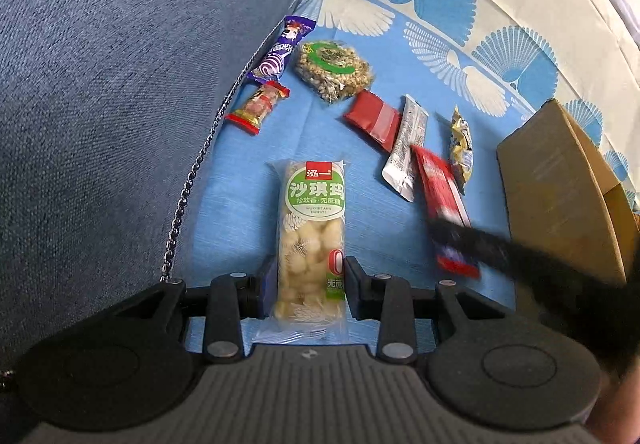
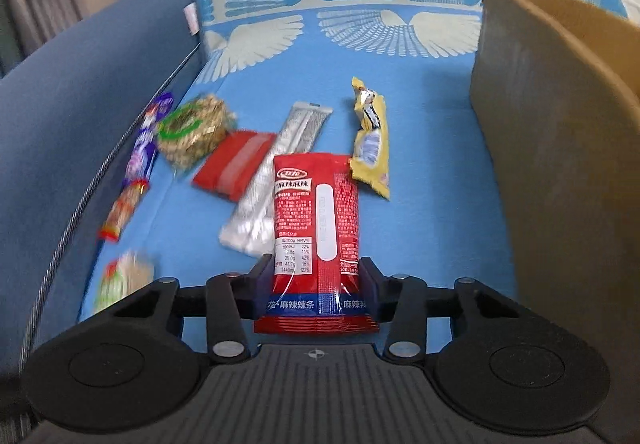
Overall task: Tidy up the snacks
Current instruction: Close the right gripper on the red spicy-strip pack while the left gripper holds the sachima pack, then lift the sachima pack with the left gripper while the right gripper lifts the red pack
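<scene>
L gripper (image 1: 307,286) fingers are clamped on the sides of a clear plastic packet of pale puffed-rice cake with a green label (image 1: 310,234), low-centre in the left wrist view; the pkt sticks up-frame away from the jaws, over the blue fan-print cloth (image 1: 240,211).

R gripper (image 2: 316,284) fingers sit tight against both edges of a red foil packet with white print and a blue bottom band (image 2: 316,240), low-centre in the right wrist view; pads look pressed on it, so it's gripped. No earlier pic to compare. In the left wrist view the same red pkt shows blurred at right-centre, w/ the dark R gripper finger across it.

Outward, right wrist view: a silver foil stick sachet (image 2: 276,179) lies diagonal just left of and partly behind the red pkt. A yellow crinkled wrapper (image 2: 372,147) is just upper right of it. A flat red rectangular sachet (image 2: 234,163) is centre-left, touching the silver one. A round clear bag of seed brittle with a green ring label (image 2: 190,131) is further left. A purple wrapper (image 2: 146,147) and a small red-ended candy pack (image 2: 124,209) lie along the blue fabric cushion (image 2: 80,91) at left. A brown cardboard box (image 2: 560,147) fills the right side.
</scene>
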Tool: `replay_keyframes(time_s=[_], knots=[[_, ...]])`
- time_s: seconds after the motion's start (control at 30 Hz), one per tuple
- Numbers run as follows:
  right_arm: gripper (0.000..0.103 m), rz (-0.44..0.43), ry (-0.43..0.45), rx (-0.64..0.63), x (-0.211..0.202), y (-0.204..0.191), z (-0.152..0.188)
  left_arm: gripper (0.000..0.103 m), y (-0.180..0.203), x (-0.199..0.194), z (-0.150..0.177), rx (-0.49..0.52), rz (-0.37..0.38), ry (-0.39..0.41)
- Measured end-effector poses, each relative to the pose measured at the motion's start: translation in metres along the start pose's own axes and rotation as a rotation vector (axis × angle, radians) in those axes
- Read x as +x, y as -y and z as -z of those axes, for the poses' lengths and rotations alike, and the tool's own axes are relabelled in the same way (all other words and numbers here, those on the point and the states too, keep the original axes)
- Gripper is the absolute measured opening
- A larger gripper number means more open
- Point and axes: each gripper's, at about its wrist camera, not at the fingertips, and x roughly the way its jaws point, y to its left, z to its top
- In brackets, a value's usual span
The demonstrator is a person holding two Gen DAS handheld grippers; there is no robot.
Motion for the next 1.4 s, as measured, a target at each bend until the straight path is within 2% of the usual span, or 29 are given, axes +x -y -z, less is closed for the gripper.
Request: replay_keyframes(time_s=[0.13,0.27,0.47,0.7,0.83,0.93,1.17,1.4], knots=[[0.046,-0.025,-0.016,-0.044,-0.036,0.003,0.018,0.039,-0.001,-0.001,0.0,0.0,0.017,-0.013],[0.046,-0.086,-0.065,-0.09,-0.071,0.004,0.04,0.039,-0.003,-0.001,-0.001,-0.007,0.06,-0.045],[0.046,-0.095,-0.08,-0.111,-0.1,0.003,0.067,0.039,-0.006,-0.001,0.001,-0.027,0.123,-0.086],[0.05,-0.048,-0.049,-0.133,-0.097,0.01,0.096,0.04,-0.002,0.005,0.004,-0.009,0.179,-0.152],[0.062,-0.096,-0.04,-0.151,-0.094,0.014,0.098,0.044,-0.001,0.007,0.006,-0.021,0.18,-0.166],[0.066,-0.115,-0.033,-0.134,-0.093,0.019,0.098,0.047,-0.002,0.009,0.006,-0.027,0.172,-0.176],[0.069,-0.153,-0.013,-0.169,-0.093,0.016,0.096,0.05,-0.001,0.01,0.006,-0.036,0.158,-0.17],[0.07,-0.145,-0.018,-0.187,-0.086,0.016,0.097,0.055,0.003,0.01,0.007,-0.016,0.139,-0.157]])
